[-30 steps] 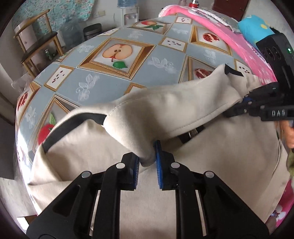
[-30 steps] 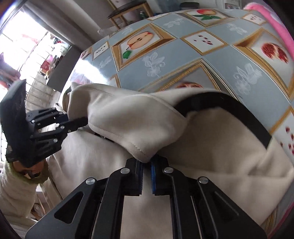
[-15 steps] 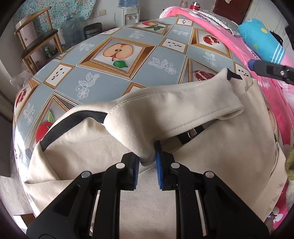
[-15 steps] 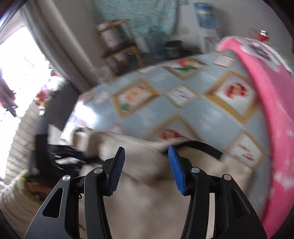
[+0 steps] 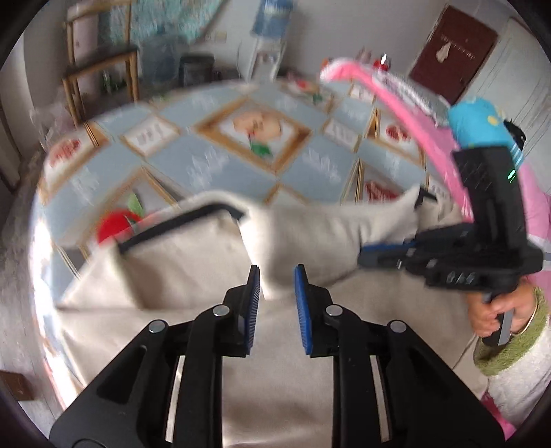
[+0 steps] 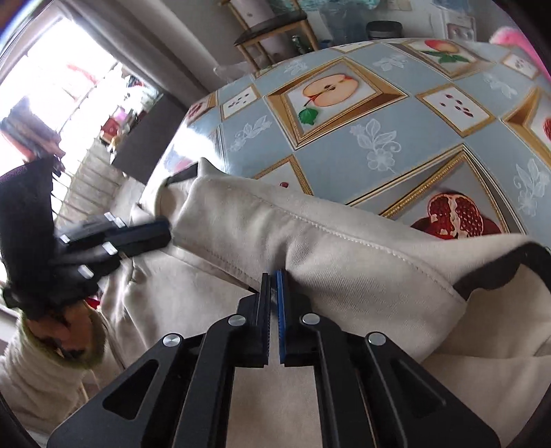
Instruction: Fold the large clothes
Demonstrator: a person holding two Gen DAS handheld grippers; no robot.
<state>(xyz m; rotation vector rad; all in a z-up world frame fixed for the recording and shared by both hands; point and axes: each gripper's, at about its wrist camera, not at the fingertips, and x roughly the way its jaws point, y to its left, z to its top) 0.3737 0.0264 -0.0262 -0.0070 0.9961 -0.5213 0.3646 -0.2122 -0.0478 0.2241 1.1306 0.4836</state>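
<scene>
A large cream garment with a black band lies on the fruit-print tablecloth; it also shows in the right wrist view. A folded-over flap runs across it. My left gripper is open, with the flap's tip between its blue pads, apparently loose. My right gripper is shut on the flap's lower edge. The right gripper also shows in the left wrist view; the left gripper shows in the right wrist view. The left view is motion-blurred.
A pink quilt and a blue cushion lie along the table's right side. A wooden chair, a bin and a water dispenser stand beyond the far edge. A bright window is at left.
My left gripper has opened and pulled back and up from the flap. My right gripper, open and raised half a second ago, has come down and shut on the flap again.
</scene>
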